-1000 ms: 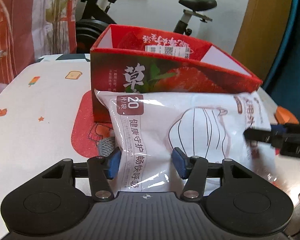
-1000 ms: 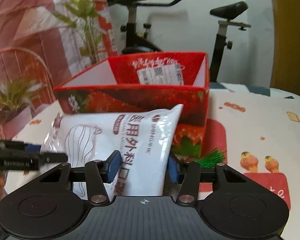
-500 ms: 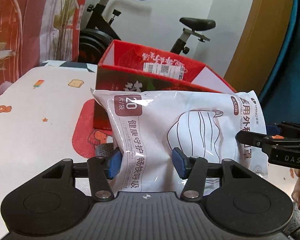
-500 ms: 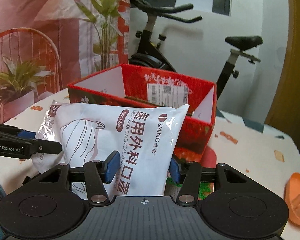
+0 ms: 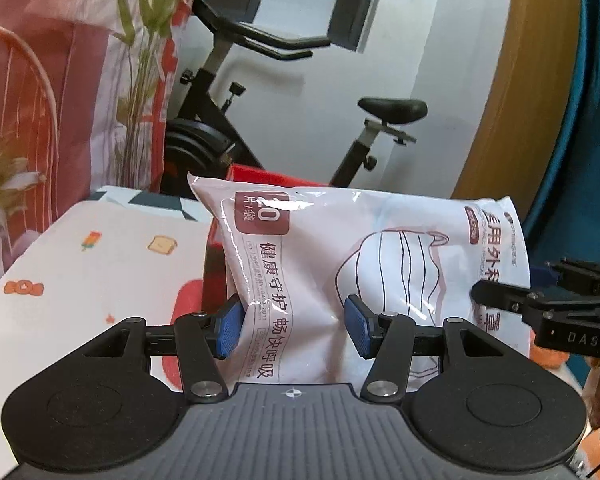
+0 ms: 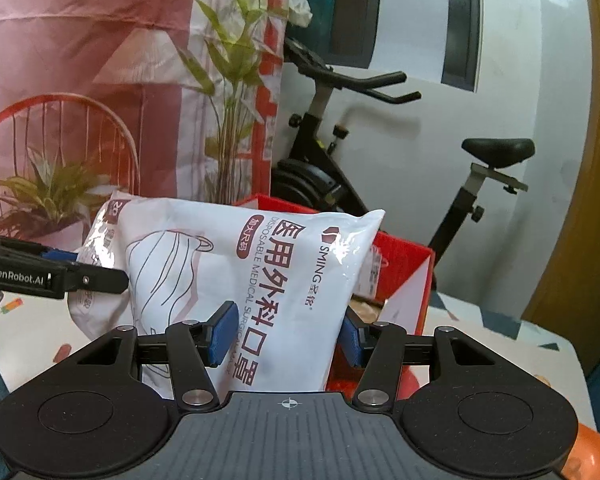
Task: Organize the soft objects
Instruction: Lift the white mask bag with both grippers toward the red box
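A white plastic pack of face masks (image 5: pixel 340 248) hangs in the air between both grippers, in front of and above a red strawberry-print cardboard box (image 6: pixel 404 264). My left gripper (image 5: pixel 294 330) is shut on the pack's left end. My right gripper (image 6: pixel 286 338) is shut on its right end (image 6: pixel 268 264). The right gripper also shows at the right edge of the left wrist view (image 5: pixel 548 308), and the left gripper at the left edge of the right wrist view (image 6: pixel 52 274). The pack hides most of the box (image 5: pixel 252 172).
The table has a white cloth with cartoon prints (image 5: pixel 84 280). An exercise bike (image 6: pixel 340 152) stands behind the table. A potted plant (image 6: pixel 48 196) and a red wire chair back are at the far left. Something orange (image 6: pixel 588 456) lies at the lower right.
Both grippers have lifted the mask pack from the table in front of the box up to about the height of the box's rim. The box now sits lower in both views.
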`<state>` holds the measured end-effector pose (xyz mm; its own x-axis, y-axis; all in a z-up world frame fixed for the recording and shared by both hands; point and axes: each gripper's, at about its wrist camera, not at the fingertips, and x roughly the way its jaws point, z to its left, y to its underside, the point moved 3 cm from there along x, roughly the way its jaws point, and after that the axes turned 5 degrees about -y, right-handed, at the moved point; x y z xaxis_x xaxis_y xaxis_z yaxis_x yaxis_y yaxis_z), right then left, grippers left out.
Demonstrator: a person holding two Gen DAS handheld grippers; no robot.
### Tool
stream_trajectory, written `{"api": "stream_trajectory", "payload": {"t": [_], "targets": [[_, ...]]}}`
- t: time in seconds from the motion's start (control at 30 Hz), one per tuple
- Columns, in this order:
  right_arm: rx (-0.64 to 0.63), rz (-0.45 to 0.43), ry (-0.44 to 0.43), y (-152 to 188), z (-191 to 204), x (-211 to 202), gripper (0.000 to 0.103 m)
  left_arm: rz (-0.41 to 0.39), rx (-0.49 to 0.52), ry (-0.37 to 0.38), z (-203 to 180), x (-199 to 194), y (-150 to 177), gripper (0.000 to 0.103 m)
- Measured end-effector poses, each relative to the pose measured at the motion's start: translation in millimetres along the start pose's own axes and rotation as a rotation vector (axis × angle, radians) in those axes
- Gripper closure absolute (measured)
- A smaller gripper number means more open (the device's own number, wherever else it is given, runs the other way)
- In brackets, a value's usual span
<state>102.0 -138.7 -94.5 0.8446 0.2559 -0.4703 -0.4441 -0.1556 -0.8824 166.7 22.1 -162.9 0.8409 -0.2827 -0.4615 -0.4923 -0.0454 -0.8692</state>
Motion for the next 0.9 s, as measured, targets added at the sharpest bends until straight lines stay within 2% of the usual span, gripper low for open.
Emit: {"api": "stream_trajectory", "payload": {"t": [0.17,0.33,0.5,0.63,0.73,0.9], "targets": [[0.029,-0.034,-0.009,-17,-8,-7,0.053,-0.003,-0.07,0.02,0,-3,-14,0.046],[0.008,-0.059,0.0,-33,-18,-5,0.053,-0.049,-0.01,-0.005,-10,-4,-37,0.046],[0.001,-0.096,0.014,-59,-43,12,0.053,-0.084,0.029,-0.028,-20,19,-72,0.046],[0.032,-0.103,0.029,-71,-73,42,0.054,-0.049,0.069,-0.039,-26,58,-92,0.046],[0.178,-0.118,0.016,-66,-98,70,0.055,0.006,0.1,-0.052,-26,93,-93,0.046],[0.225,-0.03,0.028,-41,-113,117,0.055,0.084,0.134,-0.08,-20,129,-81,0.046]]}}
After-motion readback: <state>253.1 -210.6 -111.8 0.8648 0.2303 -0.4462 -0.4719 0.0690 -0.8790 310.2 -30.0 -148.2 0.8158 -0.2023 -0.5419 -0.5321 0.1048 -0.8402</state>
